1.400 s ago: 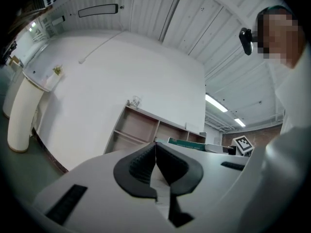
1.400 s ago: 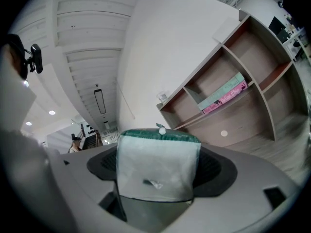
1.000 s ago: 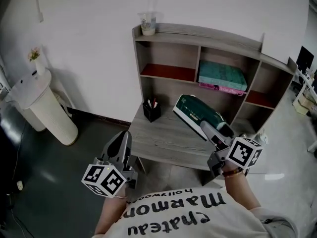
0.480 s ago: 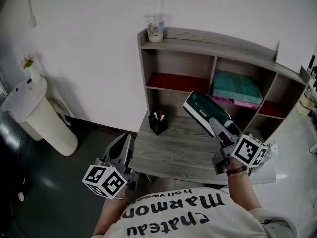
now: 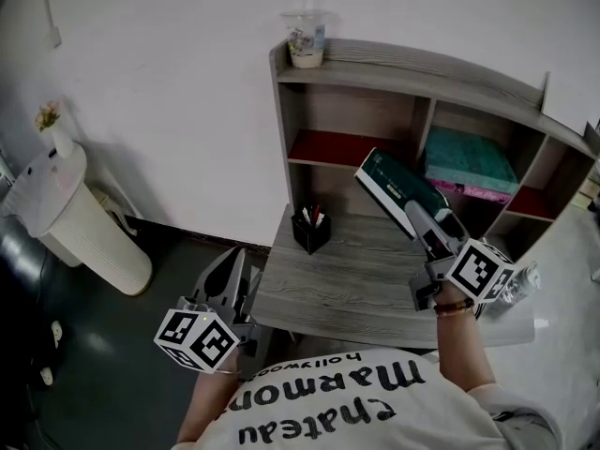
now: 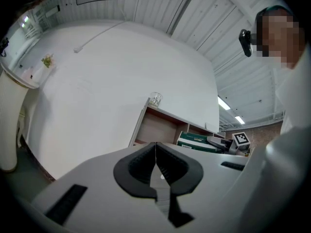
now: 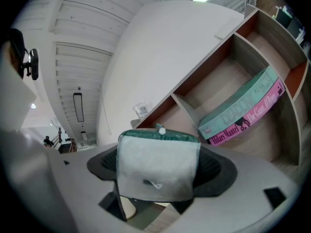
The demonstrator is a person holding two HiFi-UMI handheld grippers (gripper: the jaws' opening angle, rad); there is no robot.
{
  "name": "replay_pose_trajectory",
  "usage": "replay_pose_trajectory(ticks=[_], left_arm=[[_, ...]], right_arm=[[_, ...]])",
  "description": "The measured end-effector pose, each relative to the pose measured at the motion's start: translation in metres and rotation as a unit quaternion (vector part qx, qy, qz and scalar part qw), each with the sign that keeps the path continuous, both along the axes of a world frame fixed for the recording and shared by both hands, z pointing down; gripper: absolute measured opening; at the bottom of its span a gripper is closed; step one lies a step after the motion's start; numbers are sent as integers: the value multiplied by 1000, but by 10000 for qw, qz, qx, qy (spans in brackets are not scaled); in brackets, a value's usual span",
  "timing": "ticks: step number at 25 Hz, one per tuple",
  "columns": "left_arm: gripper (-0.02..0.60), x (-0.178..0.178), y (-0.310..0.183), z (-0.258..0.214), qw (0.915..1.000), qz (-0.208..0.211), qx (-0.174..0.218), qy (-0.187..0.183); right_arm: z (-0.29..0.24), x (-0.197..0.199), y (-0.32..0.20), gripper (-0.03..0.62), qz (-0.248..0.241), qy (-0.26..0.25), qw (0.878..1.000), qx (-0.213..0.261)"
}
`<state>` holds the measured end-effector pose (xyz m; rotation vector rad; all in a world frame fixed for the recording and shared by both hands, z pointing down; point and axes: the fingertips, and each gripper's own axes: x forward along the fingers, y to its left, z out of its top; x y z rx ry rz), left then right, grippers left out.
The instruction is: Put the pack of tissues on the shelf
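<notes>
Shelf behind green-and-white tissue pack.

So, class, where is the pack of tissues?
Head view, right side: the pack of tissues is clamped in the right gripper, above the desk, near the books.

Your way into the red-floored left compartment of the shelf lies open above the pen holder on the desk; stacked books occupy the middle bay, a cup the top board.
</notes>
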<state>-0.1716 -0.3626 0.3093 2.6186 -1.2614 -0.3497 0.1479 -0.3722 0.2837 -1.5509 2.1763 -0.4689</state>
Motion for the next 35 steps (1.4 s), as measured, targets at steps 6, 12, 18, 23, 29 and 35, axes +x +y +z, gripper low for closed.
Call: replay_pose_trajectory(ticks=[6, 12, 18, 23, 29, 35], left_arm=[[18, -15, -4, 3, 9999, -100, -31, 44], [18, -22, -8, 10, 9997, -155, -167, 125], [18, -26, -14, 12, 9995, -232, -163, 158], [18, -25, -19, 21, 9991, -253, -303, 164], [18, -27, -22, 19, 9989, -317, -322, 129], [18, -24, -23, 20, 9988, -344, -343, 82]], right_arm=[[-6, -7, -26, 430, 128, 44, 9999, 94], [-3, -19, -54, 430, 148, 586, 9982, 8], [4, -21, -78, 430, 368, 1392, 9896, -25], [15, -19, -96, 431, 408, 1605, 9860, -200], [16, -21, -106, 434, 356, 1641, 9856, -174], [17, -32, -119, 437, 68, 2028, 9791, -134]])
